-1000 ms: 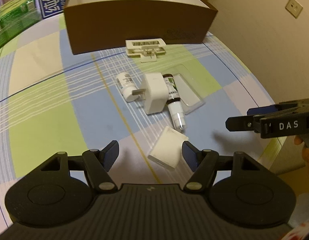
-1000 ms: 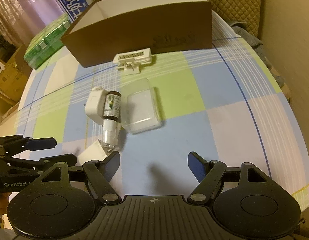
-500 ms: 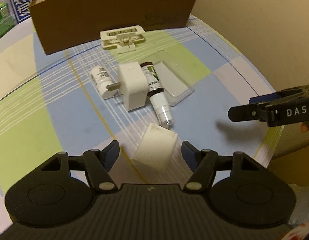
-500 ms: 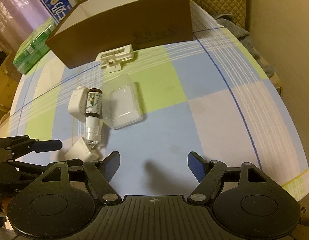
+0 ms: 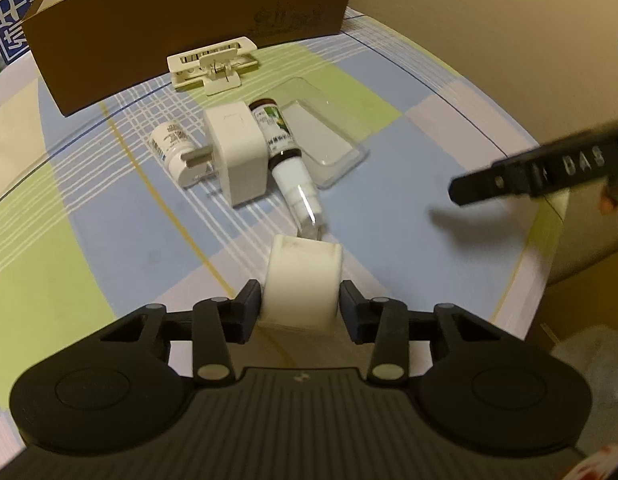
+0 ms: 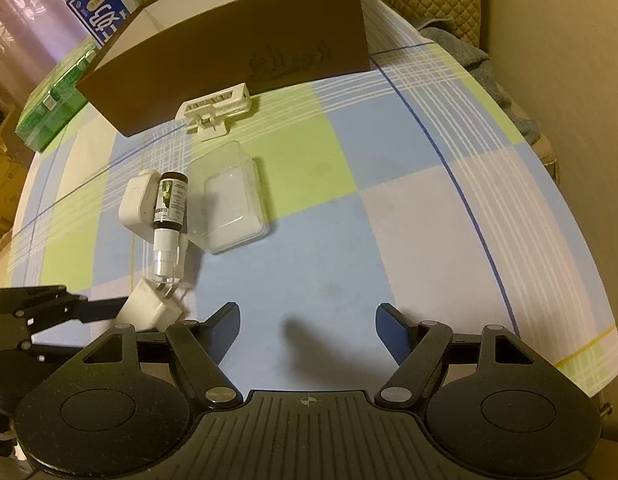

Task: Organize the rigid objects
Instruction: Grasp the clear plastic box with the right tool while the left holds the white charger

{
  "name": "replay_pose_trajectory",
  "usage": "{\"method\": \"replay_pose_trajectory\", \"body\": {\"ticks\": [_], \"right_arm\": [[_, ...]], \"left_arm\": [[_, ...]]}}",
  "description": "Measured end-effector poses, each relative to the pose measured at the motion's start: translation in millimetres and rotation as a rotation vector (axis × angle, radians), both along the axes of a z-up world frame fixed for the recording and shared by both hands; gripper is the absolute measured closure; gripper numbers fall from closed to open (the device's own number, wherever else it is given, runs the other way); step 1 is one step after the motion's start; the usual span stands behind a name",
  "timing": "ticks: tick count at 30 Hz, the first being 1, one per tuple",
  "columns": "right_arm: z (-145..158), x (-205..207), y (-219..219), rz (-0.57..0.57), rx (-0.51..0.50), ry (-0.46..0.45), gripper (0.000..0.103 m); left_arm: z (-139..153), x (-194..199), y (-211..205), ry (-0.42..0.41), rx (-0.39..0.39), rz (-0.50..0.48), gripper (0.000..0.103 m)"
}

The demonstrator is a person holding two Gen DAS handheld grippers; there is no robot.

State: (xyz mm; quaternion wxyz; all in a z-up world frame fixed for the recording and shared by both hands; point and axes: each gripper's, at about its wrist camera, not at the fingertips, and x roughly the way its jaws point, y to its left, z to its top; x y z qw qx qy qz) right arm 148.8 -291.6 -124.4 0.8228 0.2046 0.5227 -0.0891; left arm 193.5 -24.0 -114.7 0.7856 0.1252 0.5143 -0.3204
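Left gripper (image 5: pixel 301 307) fingers (image 5: pixel 251 304) clamp white block (image 5: pixel 303 284).

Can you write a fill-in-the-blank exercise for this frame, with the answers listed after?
1. The left gripper has its fingers on either side of a small ____ block.
2. The right gripper holds ____ between its fingers.
3. The dropper bottle lies between the charger plug and a clear plastic ____.
4. The white clip lies in front of the brown ____.

Answers: white; nothing; lid; box

box (image 5: pixel 189 36) top cut by edge | white bottle (image 5: pixel 169 148) part hidden behind charger (image 5: pixel 239 156) | right hand-held gripper (image 5: pixel 541 168) blurred
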Motion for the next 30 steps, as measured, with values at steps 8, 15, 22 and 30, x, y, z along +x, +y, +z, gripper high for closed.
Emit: {"method": "replay_pose_trajectory", "body": {"ticks": [8,15,22,30], "right_arm": [[-1.1,2.3,1.2,0.008,0.001,-0.001,0.031],[1.1,7.8,8.0,0.036,0.004,-0.02,0.031],[2.2,24.5,23.2,0.105,-0.027,-0.071,0.031],[-4.0,55.8,35.3,0.134,-0.044,-0.091,0.031]], "left_arm": [[0.8,-13.7,39.5,0.004,0.024,0.069,0.065],[2.8,-6.5,75.6,-0.01,0.058,0.222,0.065],[-1.0,9.2,87.5,-0.02,0.065,0.335,0.066],[-5.4,28.0,87.9,-0.034,0.075,0.413,0.066]]}}
